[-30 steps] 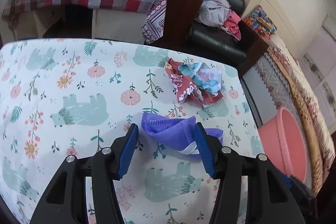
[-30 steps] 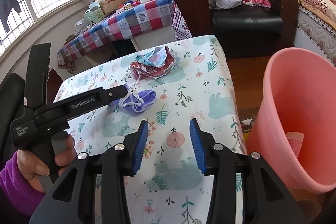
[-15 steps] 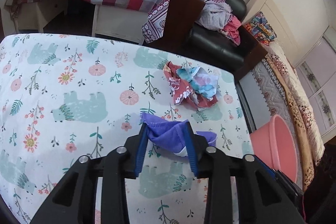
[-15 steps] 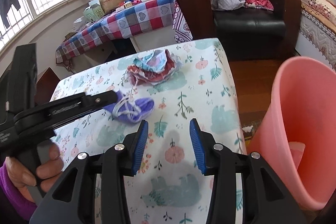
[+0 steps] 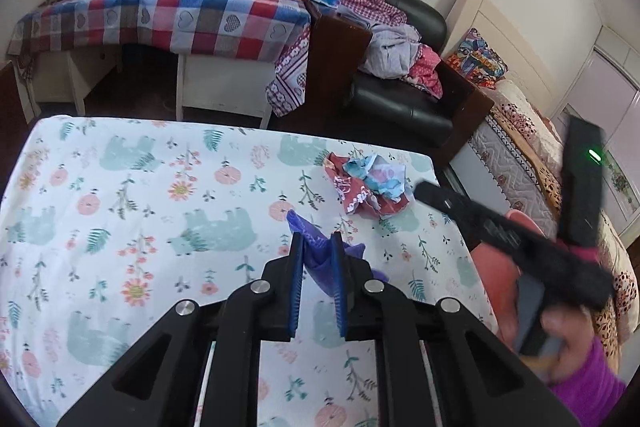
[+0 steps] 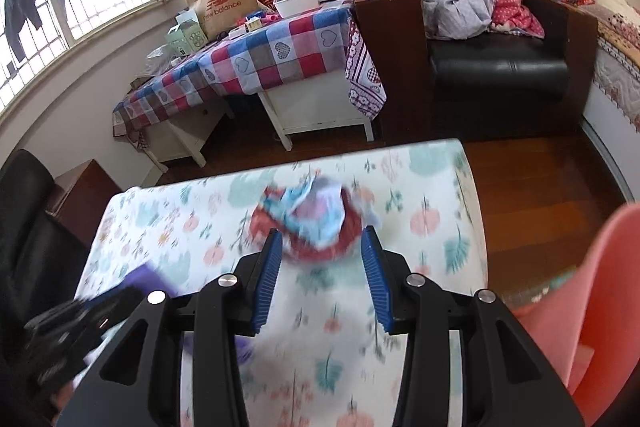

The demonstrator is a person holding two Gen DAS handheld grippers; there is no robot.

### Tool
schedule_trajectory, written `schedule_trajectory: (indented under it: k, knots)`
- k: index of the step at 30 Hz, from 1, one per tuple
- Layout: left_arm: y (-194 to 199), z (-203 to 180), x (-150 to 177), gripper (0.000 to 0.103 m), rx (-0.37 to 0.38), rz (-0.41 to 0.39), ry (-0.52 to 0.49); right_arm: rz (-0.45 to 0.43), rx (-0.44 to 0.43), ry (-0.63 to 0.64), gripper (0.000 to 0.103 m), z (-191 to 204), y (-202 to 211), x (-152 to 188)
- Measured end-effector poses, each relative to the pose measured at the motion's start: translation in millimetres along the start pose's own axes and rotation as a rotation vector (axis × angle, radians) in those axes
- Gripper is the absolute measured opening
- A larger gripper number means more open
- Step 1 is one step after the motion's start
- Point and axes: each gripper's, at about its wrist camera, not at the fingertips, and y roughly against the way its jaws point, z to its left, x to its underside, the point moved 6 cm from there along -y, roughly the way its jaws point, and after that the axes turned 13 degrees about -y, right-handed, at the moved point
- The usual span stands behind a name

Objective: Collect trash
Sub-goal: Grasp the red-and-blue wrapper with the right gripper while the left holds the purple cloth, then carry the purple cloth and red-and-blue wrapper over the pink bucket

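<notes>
My left gripper (image 5: 318,251) is shut on a crumpled purple wrapper (image 5: 320,263) and holds it a little above the floral tablecloth (image 5: 120,227). A crumpled red, blue and white wrapper (image 5: 370,187) lies near the table's far right corner. In the right wrist view my right gripper (image 6: 322,247) is open, its fingers on either side of that red and blue wrapper (image 6: 316,223), which is blurred. A pink bin (image 6: 592,291) stands at the table's right side and also shows in the left wrist view (image 5: 496,267), partly behind the right gripper's body (image 5: 516,239).
Beyond the table stand a checked-cloth side table (image 5: 168,19) with a paper bag and boxes, a black armchair (image 5: 400,99) piled with clothes, and a bed (image 5: 532,155) on the right. Wooden floor (image 6: 540,195) lies past the table's right edge.
My left gripper closed on the purple wrapper and lifted it. My right gripper moved forward and left from beside the bin to straddle the red and blue wrapper.
</notes>
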Motion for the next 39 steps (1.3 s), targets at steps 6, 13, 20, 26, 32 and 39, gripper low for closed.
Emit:
schedule_trajectory:
  k: [6,13,20,26,32,39]
  knots:
    - [10.1,12.5,10.8,0.012,-0.005,0.014,0.023,0.038,0.051,0.003,0.042,-0.7,-37.7,-15.2]
    - [16.2,19.6,16.6,0.012,-0.009,0.016,0.036,0.09,0.057,0.039,0.019,5.3,-48.7,-4.9]
    - [23.9,18.6,16.5,0.012,-0.021,0.007,0.031,0.034,0.019,0.071,0.006,18.7,-10.8,14.5]
    - [41.9,20.0,15.5,0.012,-0.045,-0.018,0.033,-0.009,-0.031,0.099,0.006,37.9,30.7,28.4]
    - [62.7,14.9,15.4,0.012,-0.065,-0.046,0.021,-0.027,-0.066,0.095,0.006,44.9,62.1,40.9]
    - [81.9,1.6,11.6,0.012,-0.078,-0.072,-0.002,-0.078,-0.065,0.086,0.006,37.9,100.3,47.9]
